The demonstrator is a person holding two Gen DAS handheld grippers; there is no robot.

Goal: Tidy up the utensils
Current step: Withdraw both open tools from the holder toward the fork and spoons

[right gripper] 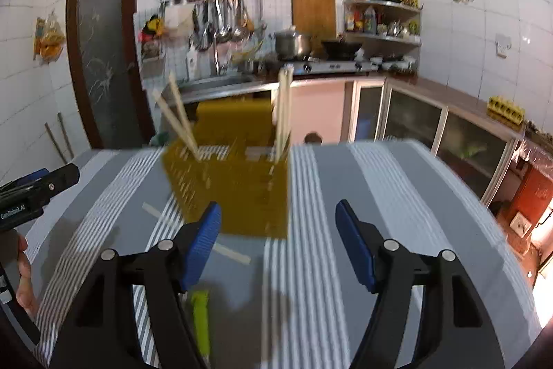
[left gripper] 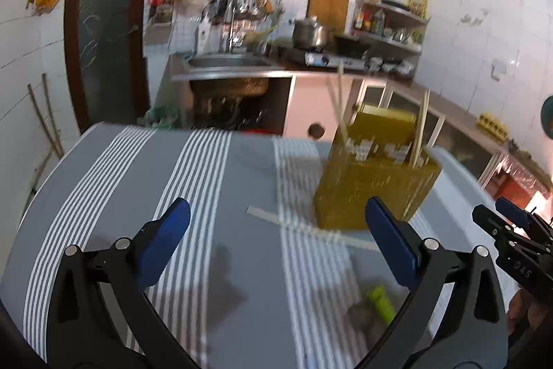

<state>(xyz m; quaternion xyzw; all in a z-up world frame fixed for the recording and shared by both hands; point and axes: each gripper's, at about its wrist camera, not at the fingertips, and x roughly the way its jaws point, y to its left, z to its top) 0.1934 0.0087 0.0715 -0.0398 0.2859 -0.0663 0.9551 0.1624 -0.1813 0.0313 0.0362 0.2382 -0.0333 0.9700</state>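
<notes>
Both the left gripper and right gripper gape empty over the striped table, apparently approaching a pickup: a loose chopstick at twelve o'clock below the yellow basket needs grasping next.

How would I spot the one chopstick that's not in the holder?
On the grey striped tablecloth stands a yellow mesh holder with chopsticks upright inside. The loose chopstick lies flat on the cloth along the holder's near base: pale, thin, and the only one lying down.
</notes>
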